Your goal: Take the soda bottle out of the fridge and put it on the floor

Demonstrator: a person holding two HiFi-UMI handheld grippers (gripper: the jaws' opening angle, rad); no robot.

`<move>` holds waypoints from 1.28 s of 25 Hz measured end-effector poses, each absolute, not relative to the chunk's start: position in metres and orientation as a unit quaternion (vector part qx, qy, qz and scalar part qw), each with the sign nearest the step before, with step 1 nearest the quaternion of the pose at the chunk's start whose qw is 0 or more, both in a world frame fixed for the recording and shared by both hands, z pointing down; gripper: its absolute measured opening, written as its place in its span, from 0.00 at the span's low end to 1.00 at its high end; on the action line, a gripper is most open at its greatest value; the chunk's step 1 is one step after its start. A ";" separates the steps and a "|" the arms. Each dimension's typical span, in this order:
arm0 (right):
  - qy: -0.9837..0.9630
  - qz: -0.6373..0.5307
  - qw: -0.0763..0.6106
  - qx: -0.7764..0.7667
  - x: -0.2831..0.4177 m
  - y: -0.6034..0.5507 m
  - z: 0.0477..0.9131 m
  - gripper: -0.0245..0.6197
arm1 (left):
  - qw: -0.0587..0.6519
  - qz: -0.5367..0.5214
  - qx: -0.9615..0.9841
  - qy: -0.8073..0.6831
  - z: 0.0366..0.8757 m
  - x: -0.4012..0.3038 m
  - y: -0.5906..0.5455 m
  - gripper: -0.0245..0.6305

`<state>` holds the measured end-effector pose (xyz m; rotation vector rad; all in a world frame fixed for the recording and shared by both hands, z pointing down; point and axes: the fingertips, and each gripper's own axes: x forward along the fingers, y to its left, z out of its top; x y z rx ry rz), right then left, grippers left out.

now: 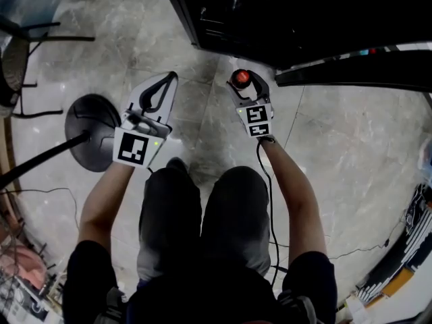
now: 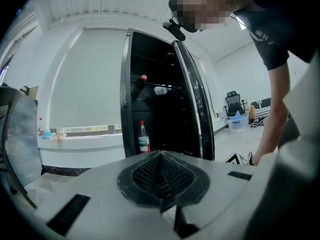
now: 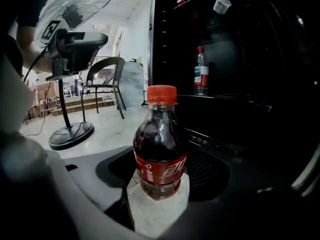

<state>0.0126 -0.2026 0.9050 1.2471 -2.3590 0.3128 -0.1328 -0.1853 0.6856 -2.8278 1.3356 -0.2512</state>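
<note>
Upright red-capped soda bottle [image 3: 160, 144] tight between the right tongs [image 3: 161, 183], dark open fridge [image 3: 235, 69] just behind.

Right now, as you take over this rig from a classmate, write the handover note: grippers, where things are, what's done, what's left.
Left gripper: shut, empty.
Right gripper: closed on the soda bottle, which is upright with its red cap up and appears clear of the ground.
Fridge: open, just ahead; a clear bottle stands on its shelf.
Done: soda bottle is out of the fridge.
Left: lower it onto the floor, open the jaws, draw back.
</note>
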 end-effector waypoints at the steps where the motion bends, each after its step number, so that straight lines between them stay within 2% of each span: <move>1: -0.855 0.113 0.227 0.452 0.012 -0.203 0.910 0.52 | 0.005 -0.078 -0.901 0.426 0.690 -0.131 -0.186 0.07; 18: -0.851 0.115 0.240 0.453 0.007 -0.198 0.986 0.52 | 0.008 -0.080 -0.905 0.419 0.772 -0.104 -0.187 0.07; 32: -0.839 0.111 0.246 0.472 0.009 -0.201 1.021 0.52 | 0.013 -0.092 -0.905 0.414 0.802 -0.094 -0.189 0.07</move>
